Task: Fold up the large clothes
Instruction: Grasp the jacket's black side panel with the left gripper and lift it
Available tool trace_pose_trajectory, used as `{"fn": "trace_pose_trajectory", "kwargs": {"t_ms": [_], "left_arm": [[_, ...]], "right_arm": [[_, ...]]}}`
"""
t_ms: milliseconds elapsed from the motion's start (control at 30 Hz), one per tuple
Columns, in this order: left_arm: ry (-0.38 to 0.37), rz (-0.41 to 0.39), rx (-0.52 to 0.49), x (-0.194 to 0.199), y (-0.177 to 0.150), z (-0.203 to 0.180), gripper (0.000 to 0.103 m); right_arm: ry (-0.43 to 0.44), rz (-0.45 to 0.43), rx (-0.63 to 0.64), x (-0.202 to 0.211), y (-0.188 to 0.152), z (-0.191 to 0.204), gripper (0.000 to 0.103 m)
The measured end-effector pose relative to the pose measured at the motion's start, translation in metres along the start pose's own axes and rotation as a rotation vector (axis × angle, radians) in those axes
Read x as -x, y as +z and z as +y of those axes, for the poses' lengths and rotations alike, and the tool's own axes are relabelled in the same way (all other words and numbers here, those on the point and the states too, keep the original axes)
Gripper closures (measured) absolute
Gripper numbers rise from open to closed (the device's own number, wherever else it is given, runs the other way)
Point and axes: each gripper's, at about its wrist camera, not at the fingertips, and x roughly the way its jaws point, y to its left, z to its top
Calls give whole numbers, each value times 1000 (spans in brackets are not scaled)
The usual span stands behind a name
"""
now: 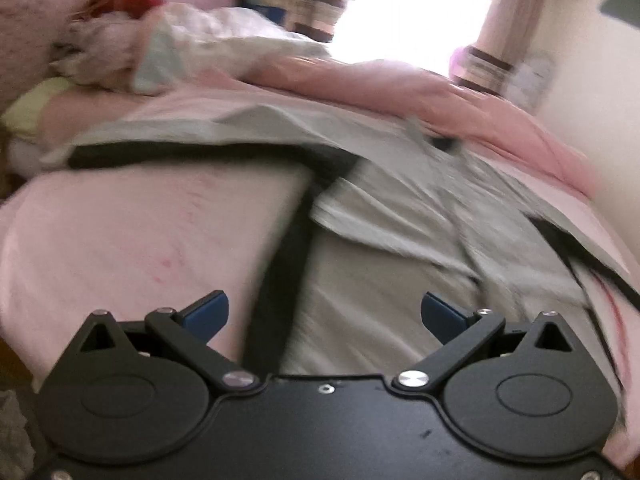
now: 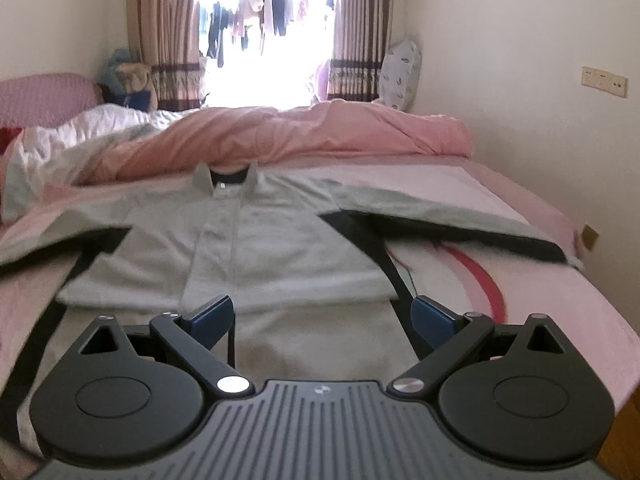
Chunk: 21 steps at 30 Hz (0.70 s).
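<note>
Grey shirt (image 2: 256,240) with black trim spread flat on pink bed (image 2: 540,300), collar far from right tongs (image 2: 322,316). Right tongs wide open, empty, above hem. Left tongs (image 1: 324,314) wide open, empty, over shirt's side.

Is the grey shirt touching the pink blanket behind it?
Touching. The right wrist view shows the shirt with its collar lying against the bunched blanket.

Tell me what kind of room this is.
Most likely a home bedroom: a grey shirt lies spread on a bed with a rumpled pink duvet, and patterned curtains frame a bright window.
</note>
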Motion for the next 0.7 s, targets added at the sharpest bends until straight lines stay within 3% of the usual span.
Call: {"fn": "trace_pose_trajectory", "kwargs": {"t_ms": [233,400,500,567,700], "left_arm": [[155,-68,264,-66,75,112,0],[256,-124,447,-107,114,192,0],[300,-147,531,-128,130,232,2],[316,-156,599,-142,139,257,12],[332,-141,754,-165,139,290,16]], "right_arm": [[94,1,-22,-69,41,14,0],[51,-66,74,-112,55,39,0],[41,-14,75,-141,61,46,0],[45,23,48,-158,62,48,0],[70,88,25,-185,62,50,0]]}}
